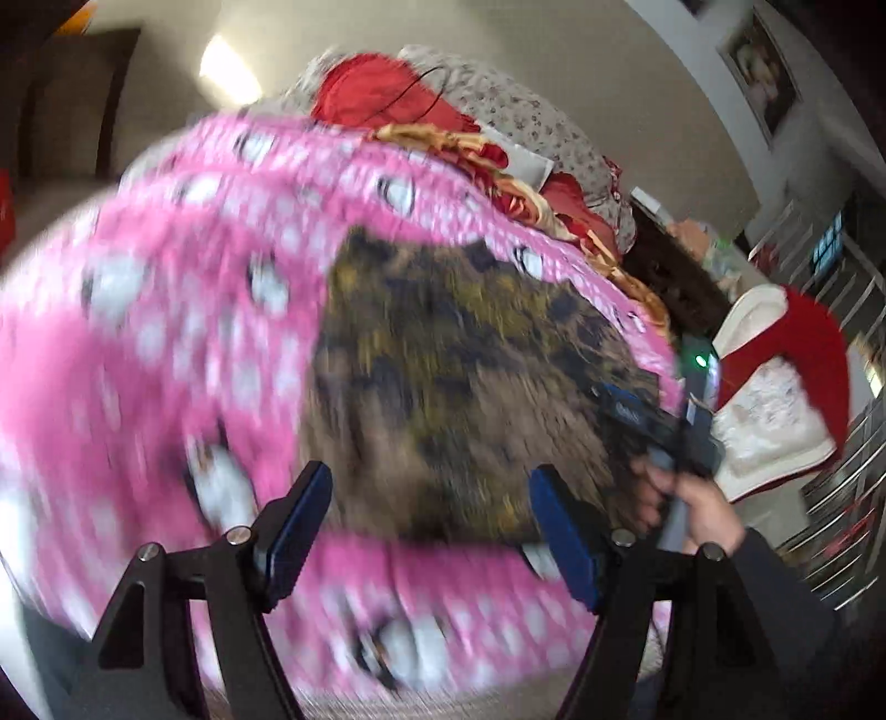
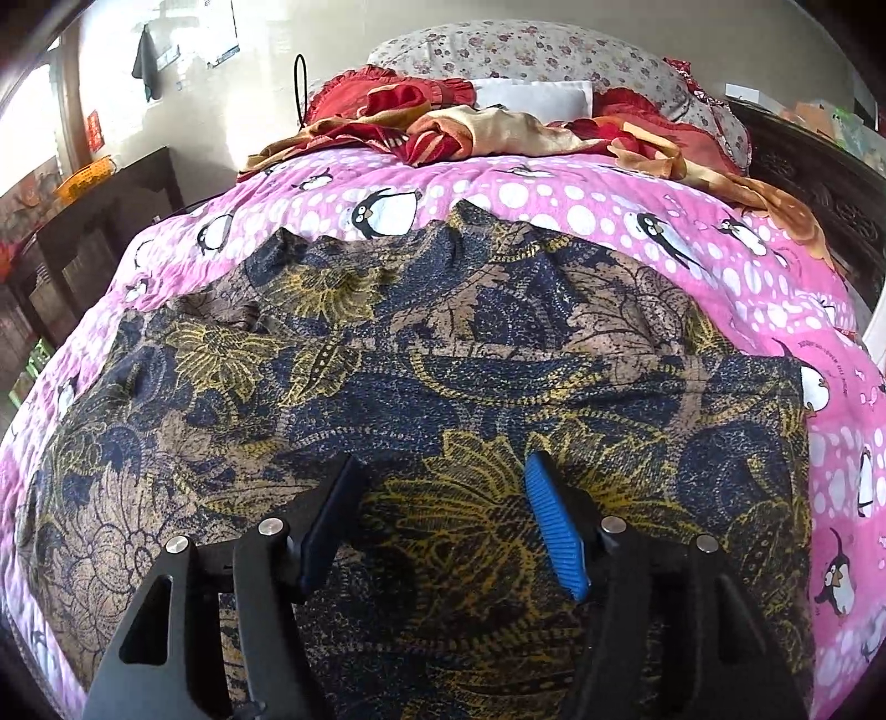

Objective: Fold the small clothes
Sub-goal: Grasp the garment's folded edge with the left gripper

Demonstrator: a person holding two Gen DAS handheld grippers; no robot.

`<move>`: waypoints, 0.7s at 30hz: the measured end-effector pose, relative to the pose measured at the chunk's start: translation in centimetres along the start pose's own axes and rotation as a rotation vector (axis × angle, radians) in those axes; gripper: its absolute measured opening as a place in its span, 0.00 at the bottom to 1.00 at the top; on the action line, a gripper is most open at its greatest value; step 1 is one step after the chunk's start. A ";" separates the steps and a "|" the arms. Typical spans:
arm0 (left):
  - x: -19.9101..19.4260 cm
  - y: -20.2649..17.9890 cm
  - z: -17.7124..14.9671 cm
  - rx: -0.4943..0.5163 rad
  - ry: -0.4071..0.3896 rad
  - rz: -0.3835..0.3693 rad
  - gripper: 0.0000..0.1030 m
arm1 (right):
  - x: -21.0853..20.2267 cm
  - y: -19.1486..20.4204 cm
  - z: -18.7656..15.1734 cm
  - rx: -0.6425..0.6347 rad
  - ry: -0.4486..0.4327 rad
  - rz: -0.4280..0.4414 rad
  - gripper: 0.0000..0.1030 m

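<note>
A dark blue, tan and yellow floral garment [image 2: 443, 360] lies spread on a pink penguin-print bed cover [image 2: 692, 221]. My right gripper [image 2: 443, 471] is open just above the garment's near part, jaws wide apart, holding nothing. In the blurred left wrist view the same garment [image 1: 454, 376] lies on the pink cover [image 1: 166, 332]. My left gripper [image 1: 429, 487] is open at the garment's near edge, empty. The right gripper [image 1: 659, 426] shows there, held in a hand at the garment's right side.
Crumpled red and gold cloth [image 2: 470, 127] and a floral pillow [image 2: 526, 50] lie at the bed's far end. A dark cabinet [image 2: 83, 249] stands left of the bed. A red and white chair [image 1: 775, 387] stands to the right.
</note>
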State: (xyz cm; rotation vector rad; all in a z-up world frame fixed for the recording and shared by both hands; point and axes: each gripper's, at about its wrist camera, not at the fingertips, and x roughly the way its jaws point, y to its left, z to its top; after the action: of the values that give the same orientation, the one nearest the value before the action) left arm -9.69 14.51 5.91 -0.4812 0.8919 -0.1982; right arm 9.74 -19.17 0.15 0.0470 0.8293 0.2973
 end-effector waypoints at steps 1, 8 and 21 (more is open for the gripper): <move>0.4 0.5 -1.2 -0.040 0.023 -0.006 0.76 | 0.0 0.1 0.0 -0.004 0.001 -0.005 0.70; 2.9 1.4 -1.8 -0.145 0.081 -0.044 0.89 | 0.1 0.5 -0.1 -0.025 0.000 -0.030 0.70; 3.7 2.9 0.2 -0.303 -0.031 -0.147 0.76 | -4.2 5.5 0.9 -0.043 -0.079 0.038 0.68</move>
State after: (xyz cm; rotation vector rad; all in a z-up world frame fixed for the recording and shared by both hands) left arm -7.40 15.81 2.03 -0.8314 0.8602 -0.1897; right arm 6.44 -14.98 4.66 0.0341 0.7442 0.3466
